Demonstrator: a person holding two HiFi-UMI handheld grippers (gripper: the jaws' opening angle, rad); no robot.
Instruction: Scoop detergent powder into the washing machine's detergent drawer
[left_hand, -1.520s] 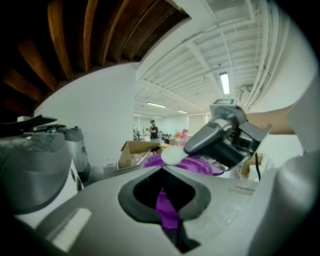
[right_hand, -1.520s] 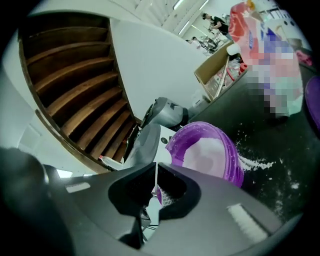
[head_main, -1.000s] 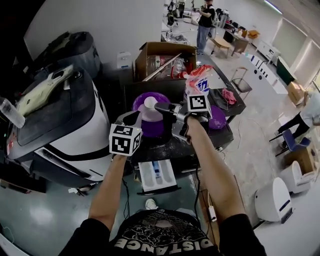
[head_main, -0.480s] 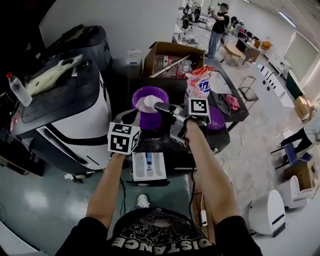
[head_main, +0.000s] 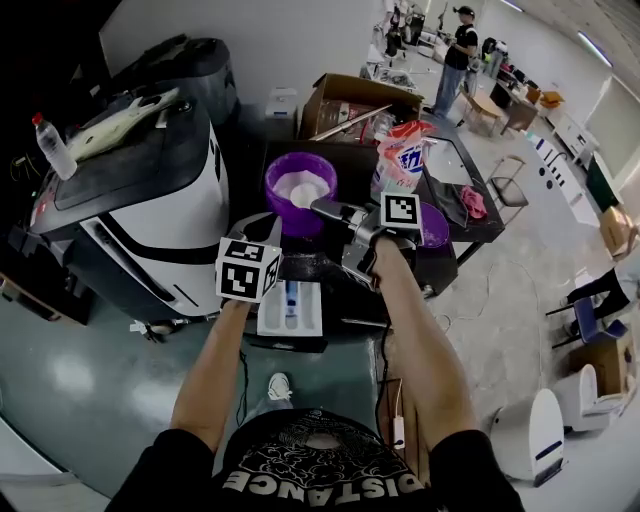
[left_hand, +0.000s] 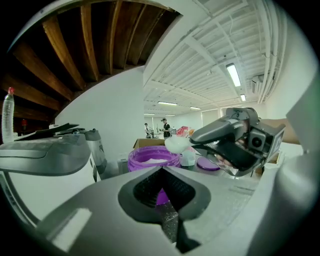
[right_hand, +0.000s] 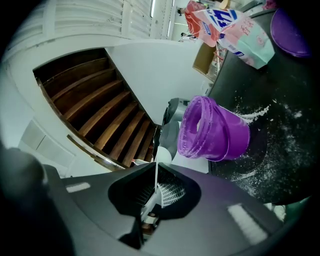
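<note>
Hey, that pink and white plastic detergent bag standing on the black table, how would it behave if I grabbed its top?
The pink and white plastic detergent bag looks crumpled and soft, so it would probably buckle rather than lift stiffly. It stands upright on the black table unaided, so it likely holds a fair weight of powder.

1. Ceiling strip lights (left_hand: 233, 75), above the left claw (left_hand: 164, 200), give bright, even light.
2. Every view bows at the edges, corners black.
3. The scoop (right_hand: 157, 172) in the right claw (right_hand: 150, 200) blows out white; the floor (head_main: 70, 385) left of the claws shows glare.
</note>
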